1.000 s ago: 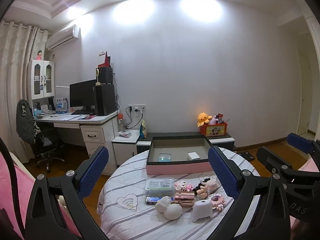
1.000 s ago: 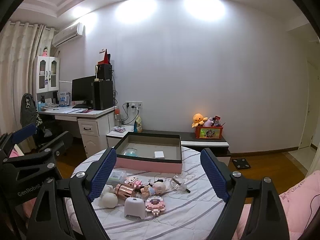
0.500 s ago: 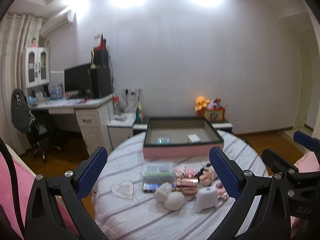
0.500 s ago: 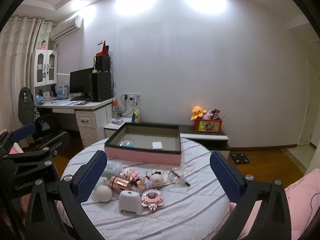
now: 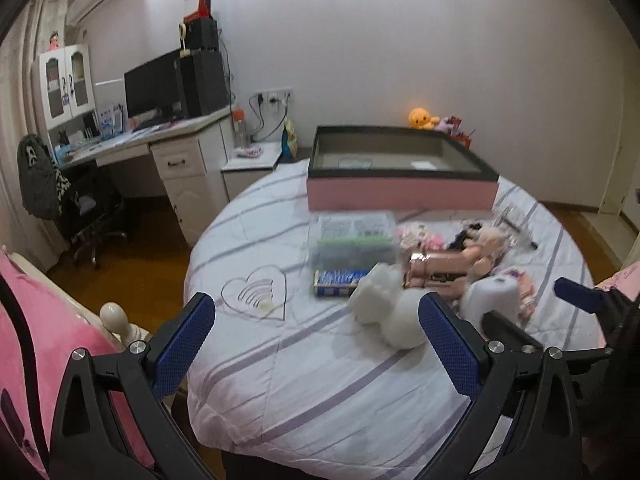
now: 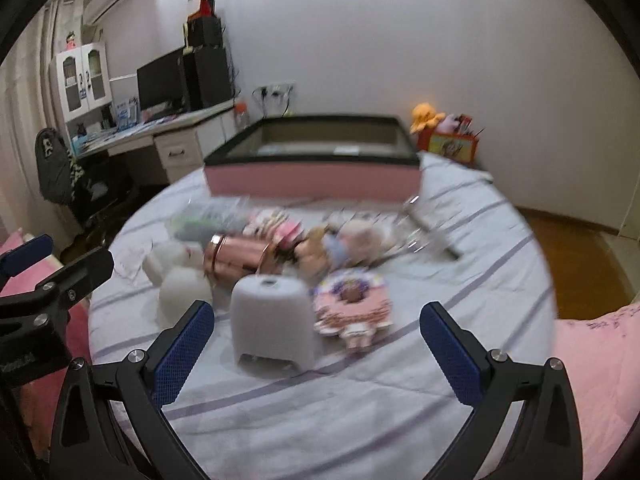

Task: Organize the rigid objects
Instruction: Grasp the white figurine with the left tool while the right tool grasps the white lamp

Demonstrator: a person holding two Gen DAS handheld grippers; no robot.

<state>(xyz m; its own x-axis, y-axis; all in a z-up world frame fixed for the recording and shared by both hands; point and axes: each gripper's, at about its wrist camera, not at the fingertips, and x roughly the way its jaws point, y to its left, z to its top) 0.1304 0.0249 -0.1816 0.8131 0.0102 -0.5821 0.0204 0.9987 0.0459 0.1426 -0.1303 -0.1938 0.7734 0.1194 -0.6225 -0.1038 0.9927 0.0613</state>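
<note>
A: Left wrist view first. What do you see?

B: The left gripper (image 5: 316, 344) has its jaws spread wide with nothing between them, over the near part of a round table (image 5: 320, 380) under a white striped cloth. A pink box (image 5: 400, 196) with a dark rim sits at twelve o'clock on the far side of the table, open on top.

A: And the things to sort?

B: Clustered right of centre, around two o'clock from the gripper. A clear plastic case (image 5: 354, 236) lies just in front of the box, a blue packet (image 5: 340, 282) nearer still, and two white rounded lumps (image 5: 390, 312) touching each other. A rose-gold cylinder (image 5: 436, 266) lies on its side beside them, with a white stool-shaped piece (image 5: 496, 294) at three o'clock. The other gripper's dark frame shows at the right edge.

A: Now the right wrist view.

B: It is blurred. The right gripper (image 6: 318, 342) has just been opening and stands fully apart, holding nothing. The white stool-shaped piece (image 6: 274, 322) stands upright just ahead, between the finger lines but untouched. A pink flat block figure (image 6: 352, 308) lies just beside it at one o'clock.

A: Behind those?

B: The rose-gold cylinder (image 6: 236, 258) at eleven o'clock, the white lumps (image 6: 180, 280) at ten, small dolls (image 6: 344, 242) at twelve, and the pink box (image 6: 312, 178) beyond. A clear item with a dark stick (image 6: 424, 228) lies at one o'clock; I cannot tell what it is.
</note>
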